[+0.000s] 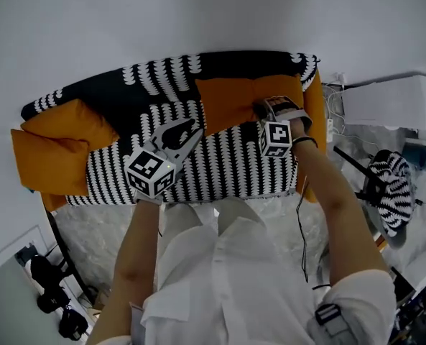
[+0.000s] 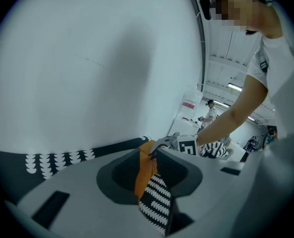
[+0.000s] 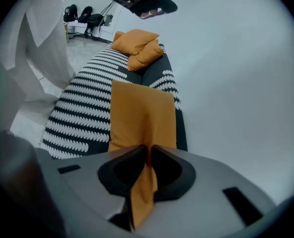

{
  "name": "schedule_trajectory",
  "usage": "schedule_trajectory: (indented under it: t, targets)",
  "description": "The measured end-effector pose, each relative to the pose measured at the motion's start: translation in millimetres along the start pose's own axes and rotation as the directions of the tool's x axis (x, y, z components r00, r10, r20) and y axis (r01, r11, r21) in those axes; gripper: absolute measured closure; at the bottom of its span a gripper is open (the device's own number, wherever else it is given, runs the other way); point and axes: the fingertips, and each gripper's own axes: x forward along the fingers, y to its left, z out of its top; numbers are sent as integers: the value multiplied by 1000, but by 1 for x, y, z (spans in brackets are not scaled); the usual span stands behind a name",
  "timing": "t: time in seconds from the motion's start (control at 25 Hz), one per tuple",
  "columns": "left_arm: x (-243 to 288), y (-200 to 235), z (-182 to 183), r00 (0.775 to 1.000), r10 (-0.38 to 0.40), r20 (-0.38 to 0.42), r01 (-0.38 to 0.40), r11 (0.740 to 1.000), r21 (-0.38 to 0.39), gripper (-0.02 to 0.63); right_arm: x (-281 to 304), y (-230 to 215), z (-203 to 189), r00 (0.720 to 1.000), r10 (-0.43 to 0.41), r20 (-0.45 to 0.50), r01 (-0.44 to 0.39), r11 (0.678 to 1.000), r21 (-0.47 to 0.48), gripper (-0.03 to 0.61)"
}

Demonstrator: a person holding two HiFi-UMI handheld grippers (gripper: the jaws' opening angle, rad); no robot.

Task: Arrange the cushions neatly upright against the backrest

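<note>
An orange cushion stands along the backrest of a black-and-white patterned sofa, right of its middle. My right gripper is shut on the cushion's right end, and orange fabric hangs between its jaws. My left gripper is at the cushion's lower left corner. There the orange fabric fills the narrow gap between its jaws, with the patterned seat showing beneath. Two more orange cushions lie piled at the sofa's left end.
An orange side panel closes the sofa's right end. Right of it stand a white cabinet, loose cables and a patterned stool. Dark bags sit on the floor at lower left. A plain wall runs behind the sofa.
</note>
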Motion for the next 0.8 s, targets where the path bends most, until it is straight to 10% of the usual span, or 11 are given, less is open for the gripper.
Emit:
schedule_trajectory:
  t: [0.8]
  targets:
    - [51,26,-74,993,45,-110,-57,993,-108,502,141,97,-77,985,124,-117,-121,992,36,533]
